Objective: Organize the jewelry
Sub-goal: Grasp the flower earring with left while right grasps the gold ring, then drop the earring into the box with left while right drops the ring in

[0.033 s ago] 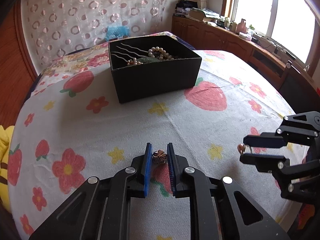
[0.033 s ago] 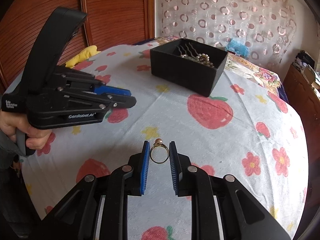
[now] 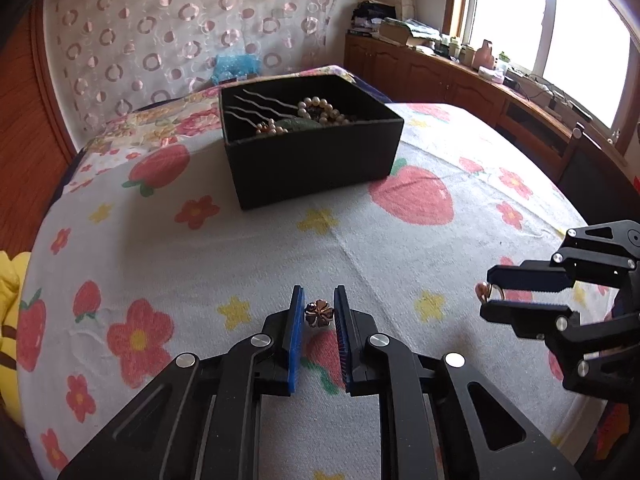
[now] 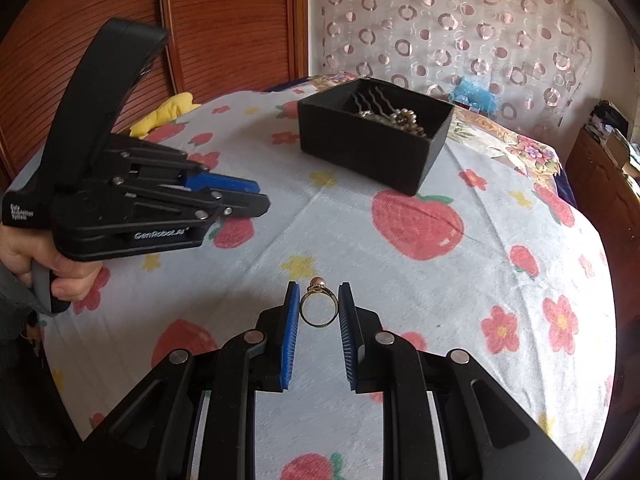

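My left gripper (image 3: 318, 308) hangs over the strawberry-print cloth (image 3: 240, 248). Its jaws are closing on a small bronze flower-shaped ring (image 3: 319, 314) held between the blue pads. My right gripper (image 4: 319, 304) is shut on a gold ring with a pearl (image 4: 318, 310), which stands upright between its pads. From the left wrist view the right gripper (image 3: 486, 293) is at the right with the pearl ring (image 3: 482, 289) at its tips. The left gripper (image 4: 260, 198) is at the left in the right wrist view. A black open box (image 3: 312, 160) (image 4: 372, 152) beyond both holds pearls and wavy hairpins.
A person's hand (image 4: 36, 260) grips the left tool's handle. A yellow cushion (image 3: 8, 300) lies at the left table edge. A wooden cabinet (image 3: 460, 76) with clutter runs under the window. A blue fluffy item (image 3: 234, 65) sits behind the box.
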`<state>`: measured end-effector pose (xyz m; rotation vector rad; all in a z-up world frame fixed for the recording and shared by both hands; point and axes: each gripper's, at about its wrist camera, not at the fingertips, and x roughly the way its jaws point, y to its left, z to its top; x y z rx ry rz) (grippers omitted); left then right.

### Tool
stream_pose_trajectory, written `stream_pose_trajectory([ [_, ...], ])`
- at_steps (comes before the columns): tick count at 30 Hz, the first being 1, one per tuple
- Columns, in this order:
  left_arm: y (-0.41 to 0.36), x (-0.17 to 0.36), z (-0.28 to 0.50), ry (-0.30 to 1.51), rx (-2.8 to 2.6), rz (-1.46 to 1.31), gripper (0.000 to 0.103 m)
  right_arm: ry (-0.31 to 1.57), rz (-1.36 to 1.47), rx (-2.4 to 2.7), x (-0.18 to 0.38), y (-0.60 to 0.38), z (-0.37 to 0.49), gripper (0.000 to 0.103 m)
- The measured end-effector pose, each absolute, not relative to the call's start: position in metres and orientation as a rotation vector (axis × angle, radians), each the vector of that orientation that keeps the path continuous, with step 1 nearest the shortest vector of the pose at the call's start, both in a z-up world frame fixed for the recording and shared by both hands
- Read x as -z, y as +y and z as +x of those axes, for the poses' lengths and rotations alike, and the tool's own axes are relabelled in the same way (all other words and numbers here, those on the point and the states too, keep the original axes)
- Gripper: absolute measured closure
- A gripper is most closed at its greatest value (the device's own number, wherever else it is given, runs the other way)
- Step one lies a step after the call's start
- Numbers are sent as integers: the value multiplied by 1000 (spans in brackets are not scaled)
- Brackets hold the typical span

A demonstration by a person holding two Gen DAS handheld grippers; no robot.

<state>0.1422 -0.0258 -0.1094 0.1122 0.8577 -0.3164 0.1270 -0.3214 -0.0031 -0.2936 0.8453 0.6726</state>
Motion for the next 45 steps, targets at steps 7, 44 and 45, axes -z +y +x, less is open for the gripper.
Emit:
stream_pose_trajectory([
  [7,-19,94,144,818,306,93,89,815,-286,-645,-10,-321,150,81],
  [44,-16,46,238,735,271,93,89,707,-154,-625,-42,-314,280,68],
  [45,-17,47,239,735,273,93,89,707,-153,-624,-42,-315,280,68],
])
